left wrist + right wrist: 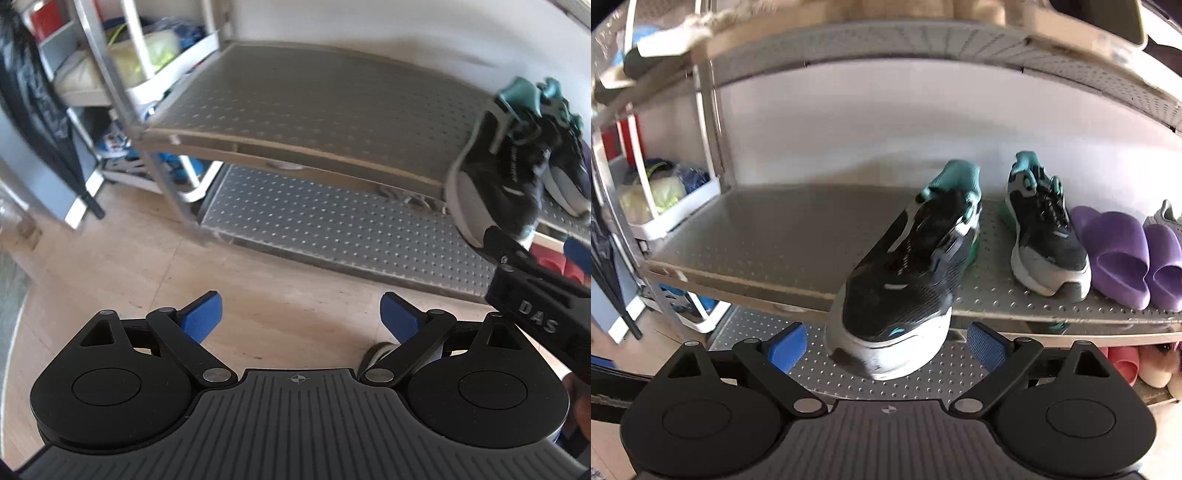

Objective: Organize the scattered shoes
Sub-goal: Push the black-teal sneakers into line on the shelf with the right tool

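A black and teal sneaker (908,273) lies on the grey perforated middle shelf (757,236), its white toe hanging over the front edge. My right gripper (886,349) is open around that toe, with a gap between each blue pad and the shoe. The matching sneaker (1045,240) stands to its right, beside purple slippers (1115,254). In the left wrist view the same sneaker (498,173) shows at the far right with the right gripper (535,247) at its toe. My left gripper (301,317) is open over the wooden floor (147,266), holding nothing.
A lower perforated shelf (332,229) sits near the floor, with pink and pale slippers (1123,362) at its right end. A white cart (665,206) with bundled items stands left of the rack post (140,122). The upper shelf (923,40) overhangs the sneakers.
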### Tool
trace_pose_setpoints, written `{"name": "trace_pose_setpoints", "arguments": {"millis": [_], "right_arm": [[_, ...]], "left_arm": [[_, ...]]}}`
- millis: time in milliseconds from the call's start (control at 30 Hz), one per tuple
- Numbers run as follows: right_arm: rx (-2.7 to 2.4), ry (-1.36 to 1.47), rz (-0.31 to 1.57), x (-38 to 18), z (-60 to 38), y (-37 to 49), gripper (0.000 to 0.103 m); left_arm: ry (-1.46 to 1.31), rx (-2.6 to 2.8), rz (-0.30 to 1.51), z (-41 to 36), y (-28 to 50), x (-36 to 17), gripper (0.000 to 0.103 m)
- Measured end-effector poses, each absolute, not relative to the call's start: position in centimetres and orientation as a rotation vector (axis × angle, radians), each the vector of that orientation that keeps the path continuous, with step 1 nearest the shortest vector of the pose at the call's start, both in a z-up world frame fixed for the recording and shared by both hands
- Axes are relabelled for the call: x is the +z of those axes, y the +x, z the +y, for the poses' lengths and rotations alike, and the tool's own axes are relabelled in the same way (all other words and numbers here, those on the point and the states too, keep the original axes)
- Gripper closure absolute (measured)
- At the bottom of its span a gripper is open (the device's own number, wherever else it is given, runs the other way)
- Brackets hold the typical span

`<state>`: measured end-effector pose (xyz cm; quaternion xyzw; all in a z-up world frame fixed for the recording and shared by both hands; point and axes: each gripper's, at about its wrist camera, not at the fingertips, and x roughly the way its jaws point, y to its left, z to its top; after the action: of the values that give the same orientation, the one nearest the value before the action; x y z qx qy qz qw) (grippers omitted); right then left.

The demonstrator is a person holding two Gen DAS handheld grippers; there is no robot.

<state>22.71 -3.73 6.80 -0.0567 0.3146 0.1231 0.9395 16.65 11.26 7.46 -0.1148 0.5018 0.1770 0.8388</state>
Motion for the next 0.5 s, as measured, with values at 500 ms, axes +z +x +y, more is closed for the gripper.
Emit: {"name": "trace_pose_setpoints", "arguments": {"millis": [500], "right_arm": [[0.169, -0.225, 0.712, 4.6, -0.4, 26.3, 0.02]], "left_arm": [[-0.285, 0.364, 1.066, 12.2, 16.7, 7.5, 0.007]]}}
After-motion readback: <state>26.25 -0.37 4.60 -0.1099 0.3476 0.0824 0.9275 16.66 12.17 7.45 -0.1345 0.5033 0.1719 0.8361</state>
